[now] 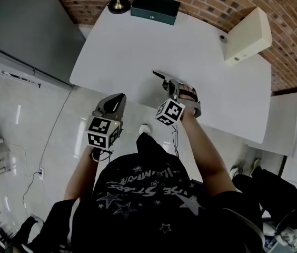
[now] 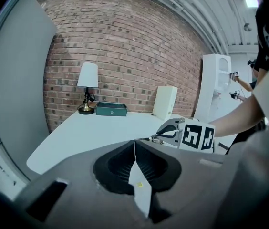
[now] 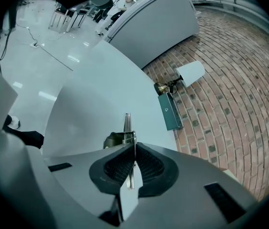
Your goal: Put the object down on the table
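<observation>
My right gripper [image 1: 169, 85] is shut on a thin metal tool [image 3: 127, 123]. The tool's narrow blade sticks out past the jaw tips, and a rounded metal part [image 3: 117, 139] sits to the left of the jaws. In the head view the tool [image 1: 159, 76] shows as a dark sliver over the near part of the white table [image 1: 206, 57]. Whether it touches the tabletop I cannot tell. My left gripper [image 1: 118, 99] hangs off the table's near edge, over the floor. Its jaws meet with nothing between them [image 2: 135, 146].
At the table's far edge, against the brick wall, stand a brass-footed lamp [image 1: 118, 0] and a dark green box [image 1: 155, 8]. A cream upright box [image 1: 247, 34] stands far right. A grey panel [image 1: 22, 25] lies left of the table. A cable [image 1: 43, 157] runs across the floor.
</observation>
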The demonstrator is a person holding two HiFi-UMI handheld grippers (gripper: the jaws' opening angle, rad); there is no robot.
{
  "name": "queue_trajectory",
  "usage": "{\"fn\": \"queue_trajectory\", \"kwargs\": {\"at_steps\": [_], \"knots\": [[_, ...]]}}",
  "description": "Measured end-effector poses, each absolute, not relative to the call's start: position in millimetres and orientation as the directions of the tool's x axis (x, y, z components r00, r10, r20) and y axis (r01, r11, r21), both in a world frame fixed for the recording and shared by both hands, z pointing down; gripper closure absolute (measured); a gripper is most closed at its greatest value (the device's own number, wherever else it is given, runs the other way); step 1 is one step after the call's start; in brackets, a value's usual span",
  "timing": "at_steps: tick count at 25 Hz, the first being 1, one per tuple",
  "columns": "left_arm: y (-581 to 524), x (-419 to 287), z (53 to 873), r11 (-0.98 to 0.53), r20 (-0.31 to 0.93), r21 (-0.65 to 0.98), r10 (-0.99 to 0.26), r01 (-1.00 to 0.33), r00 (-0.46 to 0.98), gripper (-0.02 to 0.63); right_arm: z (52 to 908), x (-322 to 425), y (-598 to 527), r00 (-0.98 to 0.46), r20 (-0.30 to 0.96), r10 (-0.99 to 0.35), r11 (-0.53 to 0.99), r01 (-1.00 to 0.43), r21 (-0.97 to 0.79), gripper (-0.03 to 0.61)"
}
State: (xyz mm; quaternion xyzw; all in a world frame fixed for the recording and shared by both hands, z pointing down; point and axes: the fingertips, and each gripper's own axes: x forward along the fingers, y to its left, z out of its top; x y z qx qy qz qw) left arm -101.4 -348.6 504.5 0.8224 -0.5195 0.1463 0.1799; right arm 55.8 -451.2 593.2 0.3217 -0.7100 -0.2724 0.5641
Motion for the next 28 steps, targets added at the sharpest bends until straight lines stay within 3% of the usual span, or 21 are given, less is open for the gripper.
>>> {"fn": "queue_trajectory", "kwargs": {"at_steps": [28], "knots": [[-336, -105, 506, -0.371, 0.437, 0.142, -0.809, -0.918, 0.394, 0.592, 622, 52, -434, -0.185, 0.642, -0.744, 0.664, -0.095, 0.742, 0.543]]}}
